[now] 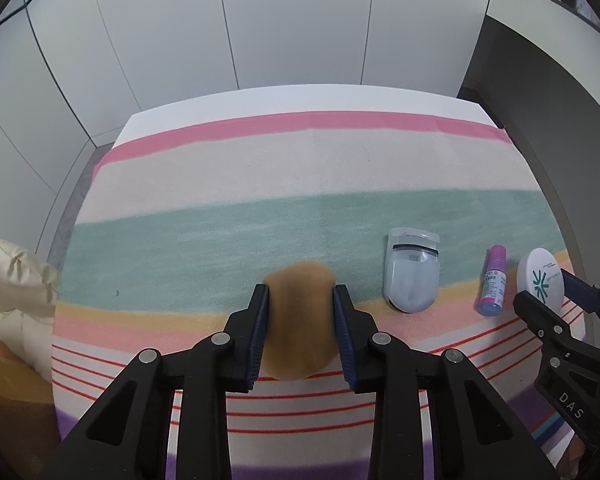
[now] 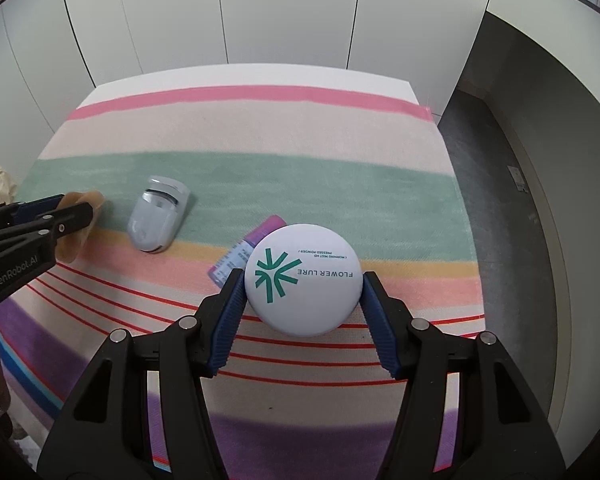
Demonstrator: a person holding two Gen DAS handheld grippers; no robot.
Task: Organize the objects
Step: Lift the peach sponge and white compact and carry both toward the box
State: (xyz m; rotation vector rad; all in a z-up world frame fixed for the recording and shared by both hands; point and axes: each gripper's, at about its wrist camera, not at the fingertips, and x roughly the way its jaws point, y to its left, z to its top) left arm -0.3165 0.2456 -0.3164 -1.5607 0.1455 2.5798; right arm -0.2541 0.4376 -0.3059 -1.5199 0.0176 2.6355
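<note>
Left wrist view: the left tongs (image 1: 300, 300) are clamped tight on a tan makeup sponge (image 1: 298, 320), both blue pads pressed into its sides so it bulges out ahead of the tips and behind them. The sponge looks blurred, and whether it rests on the striped cloth (image 1: 260, 168) that covers the desk or sits just above it, I cannot tell. Over to the right on that cloth lies a pale grey eyelash curler (image 1: 412, 270), flat, where the green band meets the yellow one. Further right, a small pink bottle (image 1: 493, 280) with a blue end lies on its side. Right beside it, at the edge of the view, is the white round compact (image 1: 540, 278), and the right tongs come in around it from the lower right. A cream puffy garment (image 1: 12, 284) bunches at the left edge, off the cloth.

Right wrist view: the right tongs (image 2: 304, 280) stand about half open with the compact (image 2: 302, 278) between them, one pad against each side of its rim, so it is gripped across its width. Its lid faces the camera, a green star-shaped mark and the words FLOWER LURE reading upside down. The pink bottle (image 2: 240, 254) peeks out just behind the compact, partly hidden by it. The eyelash curler (image 2: 156, 216) lies well to the left, and further left the left tongs (image 2: 90, 206) reach in with the sponge (image 2: 78, 226) pinched between them.
</note>
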